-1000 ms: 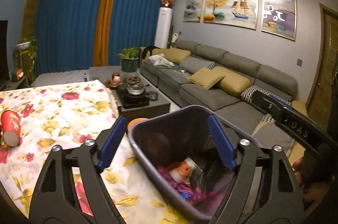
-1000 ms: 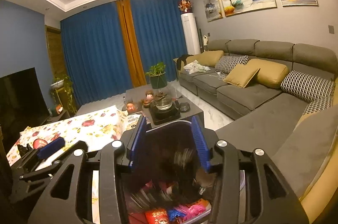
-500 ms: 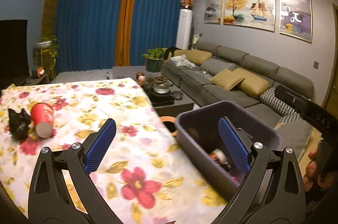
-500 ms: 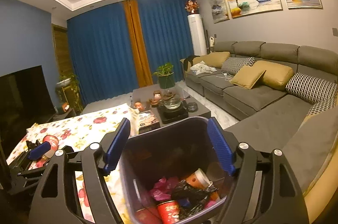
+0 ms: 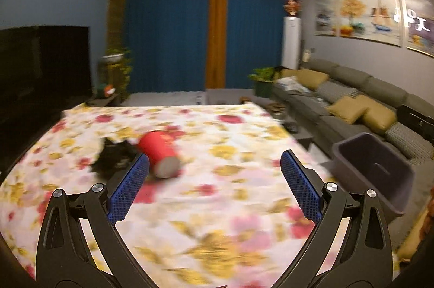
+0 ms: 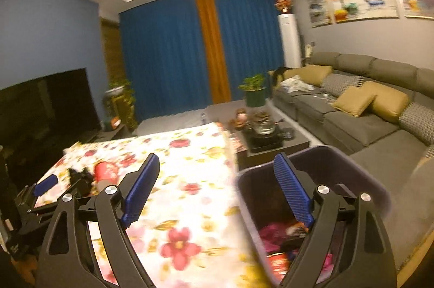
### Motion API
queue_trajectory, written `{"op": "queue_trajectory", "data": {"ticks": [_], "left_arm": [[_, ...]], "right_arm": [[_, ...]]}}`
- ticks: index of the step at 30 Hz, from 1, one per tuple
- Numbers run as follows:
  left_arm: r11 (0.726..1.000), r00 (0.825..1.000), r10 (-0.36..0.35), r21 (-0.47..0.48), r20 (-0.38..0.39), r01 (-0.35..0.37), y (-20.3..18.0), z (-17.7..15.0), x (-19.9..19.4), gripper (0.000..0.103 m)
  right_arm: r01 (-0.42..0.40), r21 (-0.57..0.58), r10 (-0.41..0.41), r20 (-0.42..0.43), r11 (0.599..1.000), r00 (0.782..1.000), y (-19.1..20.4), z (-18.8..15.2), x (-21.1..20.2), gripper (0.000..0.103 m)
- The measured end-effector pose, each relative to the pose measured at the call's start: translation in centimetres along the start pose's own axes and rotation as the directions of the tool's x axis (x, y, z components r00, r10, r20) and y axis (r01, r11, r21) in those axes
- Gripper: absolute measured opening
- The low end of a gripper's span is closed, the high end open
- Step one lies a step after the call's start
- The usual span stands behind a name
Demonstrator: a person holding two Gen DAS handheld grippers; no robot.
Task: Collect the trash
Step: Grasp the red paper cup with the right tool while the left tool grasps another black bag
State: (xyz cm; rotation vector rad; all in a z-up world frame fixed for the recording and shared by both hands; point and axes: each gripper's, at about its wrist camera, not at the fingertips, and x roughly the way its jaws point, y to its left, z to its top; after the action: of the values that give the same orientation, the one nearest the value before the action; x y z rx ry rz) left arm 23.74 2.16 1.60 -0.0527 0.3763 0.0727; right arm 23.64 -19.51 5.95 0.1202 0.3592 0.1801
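A grey sofa (image 6: 360, 122) with mustard cushions (image 6: 355, 100) fills the room at three o'clock. Blue curtains (image 6: 168, 57) hang at twelve, a dark television (image 6: 46, 103) stands at nine, and a potted plant (image 6: 255, 89) sits behind the low coffee table (image 6: 271, 144).

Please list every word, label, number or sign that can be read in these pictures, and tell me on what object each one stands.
No text can be read with certainty.
red cup: a gold mark on its side, blurred by motion, unreadable.
rightmost painting: large white characters, unclear, not readable.
red wrapper in the trash bin: pale print, too blurred to read.
booklet by the coffee table: too small to read.
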Motion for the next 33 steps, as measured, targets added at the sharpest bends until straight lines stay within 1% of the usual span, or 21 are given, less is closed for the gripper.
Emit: {"op": "queue_trajectory", "data": {"ticks": [3,4,7,9,10,15,18,21,23,26,29,30,32,33], "left_arm": [[0.998,0.998,0.061,-0.032,0.004,-0.060,3.5,0.1,0.5,0.096],[0.995,0.996,0.093,-0.046,0.009,-0.093,5.1,0.2,0.8,0.096],[0.985,0.988,0.152,-0.080,0.017,-0.150,8.3,0.4,1.7,0.096],[0.980,0.985,0.173,-0.108,0.019,-0.170,9.8,0.4,2.1,0.096],[0.975,0.983,0.182,-0.127,-0.002,-0.181,11.0,0.4,2.9,0.096],[0.957,0.975,0.212,-0.190,-0.065,-0.220,14.1,0.5,5.6,0.096],[0.947,0.970,0.231,-0.211,-0.073,-0.241,15.5,0.4,6.6,0.096],[0.941,0.972,0.223,-0.243,-0.080,-0.236,16.8,0.0,7.0,0.096],[0.936,0.970,0.222,-0.258,-0.097,-0.240,17.5,-0.1,7.2,0.096],[0.932,0.969,0.230,-0.267,-0.088,-0.246,18.4,-0.4,7.1,0.096],[0.925,0.962,0.257,-0.267,-0.089,-0.272,18.9,-0.7,7.0,0.096],[0.919,0.962,0.255,-0.284,-0.097,-0.273,19.4,-0.9,7.0,0.096],[0.913,0.964,0.244,-0.310,-0.104,-0.265,19.9,-1.1,7.1,0.096],[0.910,0.964,0.243,-0.317,-0.110,-0.266,20.1,-1.2,7.1,0.096]], "right_arm": [[-0.037,-0.041,0.037,-0.011,0.998,0.999,3.6,0.1,1.6,0.084],[-0.046,-0.047,0.045,-0.014,0.998,0.999,4.4,0.1,2.0,0.084],[-0.090,-0.057,0.089,-0.033,0.994,0.996,7.5,0.1,4.1,0.084],[-0.109,-0.070,0.106,-0.044,0.992,0.993,9.8,-0.2,5.7,0.084],[-0.119,-0.076,0.116,-0.053,0.990,0.992,10.7,-0.4,6.5,0.084],[-0.155,-0.107,0.140,-0.132,0.982,0.981,15.2,-1.8,11.2,0.084],[-0.164,-0.128,0.141,-0.172,0.978,0.975,17.6,-3.0,14.0,0.084],[-0.180,-0.146,0.149,-0.199,0.973,0.969,19.3,-3.8,16.1,0.084],[-0.189,-0.148,0.154,-0.220,0.971,0.963,20.0,-4.4,17.3,0.084],[-0.200,-0.143,0.158,-0.261,0.969,0.952,21.0,-5.2,19.5,0.084],[-0.212,-0.121,0.165,-0.315,0.970,0.935,21.8,-6.1,21.9,0.084],[-0.215,-0.116,0.166,-0.332,0.970,0.929,22.0,-6.2,22.4,0.084],[-0.233,-0.103,0.180,-0.375,0.967,0.910,22.5,-6.4,23.7,0.084],[-0.228,-0.106,0.171,-0.387,0.968,0.906,22.8,-6.5,24.2,0.084]]}}
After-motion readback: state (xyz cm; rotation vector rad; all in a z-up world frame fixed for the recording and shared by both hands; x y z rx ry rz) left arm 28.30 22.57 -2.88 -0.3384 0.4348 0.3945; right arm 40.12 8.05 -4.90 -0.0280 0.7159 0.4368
